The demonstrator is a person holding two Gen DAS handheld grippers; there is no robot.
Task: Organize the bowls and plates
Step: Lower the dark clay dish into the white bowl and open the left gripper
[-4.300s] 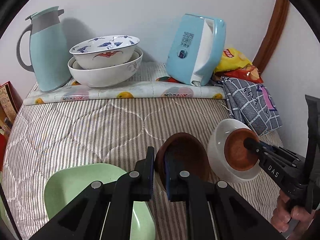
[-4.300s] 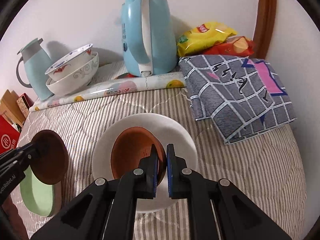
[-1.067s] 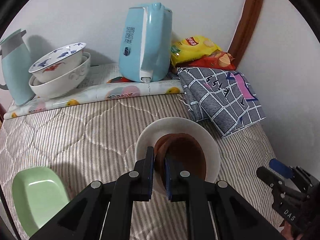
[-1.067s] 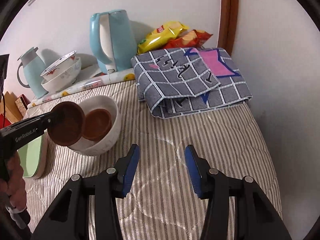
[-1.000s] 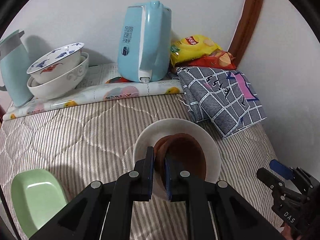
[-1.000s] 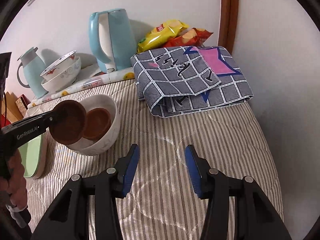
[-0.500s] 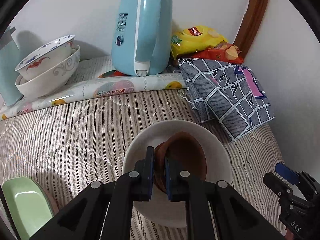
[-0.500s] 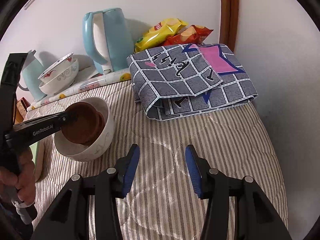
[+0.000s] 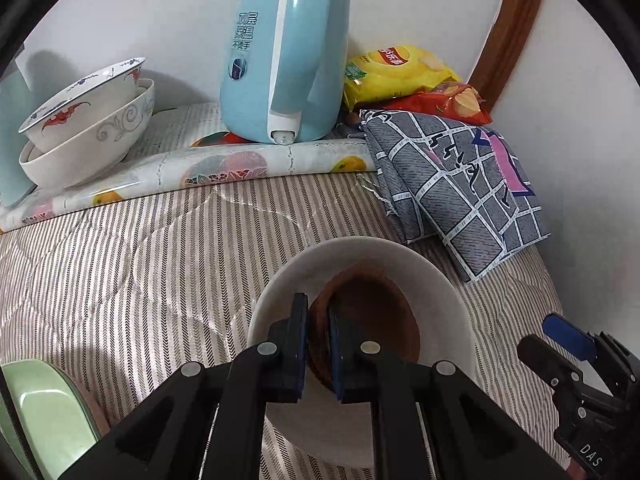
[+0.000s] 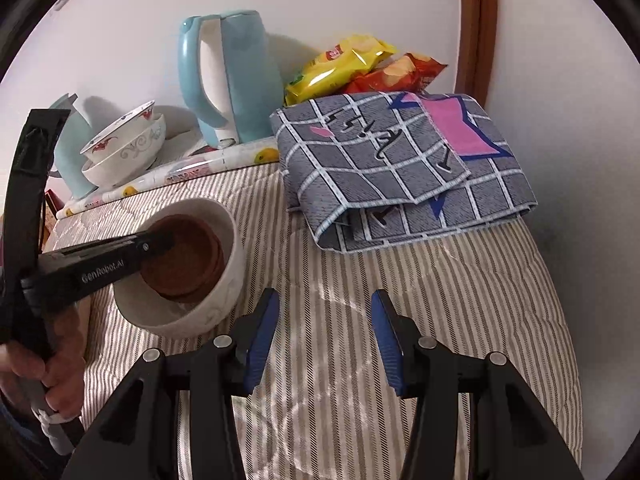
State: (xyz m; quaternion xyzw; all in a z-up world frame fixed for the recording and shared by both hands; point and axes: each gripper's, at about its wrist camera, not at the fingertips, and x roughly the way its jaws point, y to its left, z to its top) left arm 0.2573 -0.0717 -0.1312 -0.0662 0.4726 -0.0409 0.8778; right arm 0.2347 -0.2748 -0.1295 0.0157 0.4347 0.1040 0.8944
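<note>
From the left wrist, the left claw (image 9: 318, 350) is pinching the near rim of a brown dish (image 9: 372, 320), jaws almost together. The dish is sitting tilted inside the white bowl (image 9: 448, 292), over a second brown dish, its open face pointing up and away from the claw. From the right wrist, the right claw (image 10: 324, 338) is hanging half open and empty, beside the white bowl (image 10: 228, 280) on the bed (image 10: 460, 300), so the left claw (image 10: 160, 245) is the nearer.

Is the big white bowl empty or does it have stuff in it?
Not empty. The white bowl holds brown dishes stacked inside; the left claw is shut on the top one's rim.
</note>
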